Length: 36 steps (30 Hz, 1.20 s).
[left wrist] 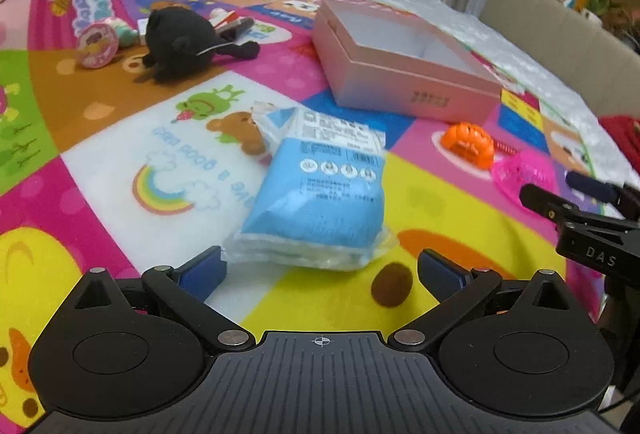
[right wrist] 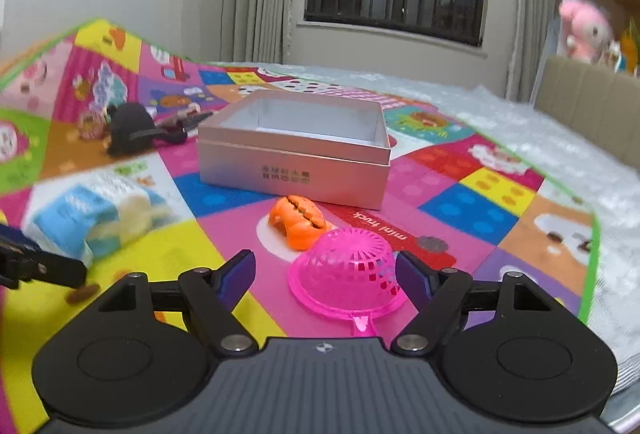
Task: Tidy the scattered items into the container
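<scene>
Currently, left hand-held gripper: jaws wide, nothing held, the near end of a blue packet just ahead of its blue pads without contact. A small brown disc lies on the mat beside the right pad.

Right hand-held gripper: jaws wide, straddling an upturned pink basket; the right pad looks to be at the basket's side, the left pad well clear of it, no grip.

Orange toy: just beyond the basket, between it and the box.

Box: pink, open, empty inside, mid-mat, nearer the far edge.

Black plush: toward the mat's far left corner, with a round pink tin and a few small items too blurred to name beside it.

Mat: patchwork cartoon print, spread over a bed; white cover along its right edge.
</scene>
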Tool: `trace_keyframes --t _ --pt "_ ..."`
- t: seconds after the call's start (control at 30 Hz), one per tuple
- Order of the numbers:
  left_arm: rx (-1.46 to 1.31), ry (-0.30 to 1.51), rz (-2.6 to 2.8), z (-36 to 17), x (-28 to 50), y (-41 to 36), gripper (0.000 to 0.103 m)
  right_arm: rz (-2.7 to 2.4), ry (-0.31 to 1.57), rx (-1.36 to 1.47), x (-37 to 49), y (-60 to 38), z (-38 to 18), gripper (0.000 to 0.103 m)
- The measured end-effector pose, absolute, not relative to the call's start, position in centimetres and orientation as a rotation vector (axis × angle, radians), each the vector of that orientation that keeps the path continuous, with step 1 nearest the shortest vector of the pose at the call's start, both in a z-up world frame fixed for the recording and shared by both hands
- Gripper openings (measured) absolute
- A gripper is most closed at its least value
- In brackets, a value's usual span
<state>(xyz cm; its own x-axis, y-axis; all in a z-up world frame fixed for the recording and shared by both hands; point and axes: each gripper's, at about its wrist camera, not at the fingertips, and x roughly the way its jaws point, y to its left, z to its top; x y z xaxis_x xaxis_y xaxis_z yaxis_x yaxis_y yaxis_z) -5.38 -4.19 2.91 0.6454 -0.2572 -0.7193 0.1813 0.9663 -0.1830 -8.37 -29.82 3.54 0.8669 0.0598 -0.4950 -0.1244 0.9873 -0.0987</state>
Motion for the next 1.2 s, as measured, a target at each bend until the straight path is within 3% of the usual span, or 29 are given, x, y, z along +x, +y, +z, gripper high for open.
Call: trace_keyframes --t 0.1,0.17,0.5,0.6,0.67,0.73,0.9,0.93,1.03,1.2 --pt "-0.059 0.827 -0.252 2.5 -5.5 -4.6 0.103 0.108 0.506 -0.151 -8.6 -29.6 3.4 0.089" --pt "-0.018 0.809 -0.252 2.2 -5.9 -5.1 0.103 0.105 0.499 -0.151 -8.8 -29.9 3.6 0.102" --pt "0.022 0.704 -0.264 1.9 -7.5 -5.1 0.103 0.123 0.58 -0.14 -6.2 -31.6 2.8 0.103" --pt "-0.021 0.656 -0.291 3.3 -8.0 -4.2 0.103 0.129 0.639 -0.081 -4.5 -32.3 2.0 0.077" --pt "-0.007 0.623 -0.3 4.2 -8.2 -4.0 0.103 0.13 0.656 -0.065 -4.3 -32.3 1.7 0.055" --pt "0.034 0.6 -0.291 4.7 -7.8 -4.4 0.103 0.137 0.644 -0.074 -4.8 -32.0 1.9 0.042" --pt "0.083 0.597 -0.275 4.5 -5.5 -5.6 0.103 0.16 0.608 -0.109 -6.7 -31.1 3.0 0.038" --pt "0.083 0.603 -0.281 4.4 -5.2 -5.8 0.103 0.156 0.605 -0.124 -7.0 -31.0 3.1 0.044" --pt "0.086 0.606 -0.302 4.2 -5.2 -6.3 0.103 0.161 0.575 -0.136 -7.6 -31.1 3.9 0.086" --pt "0.088 0.627 -0.306 3.5 -5.1 -6.1 0.103 0.194 0.545 -0.081 -7.0 -32.1 4.8 0.092"
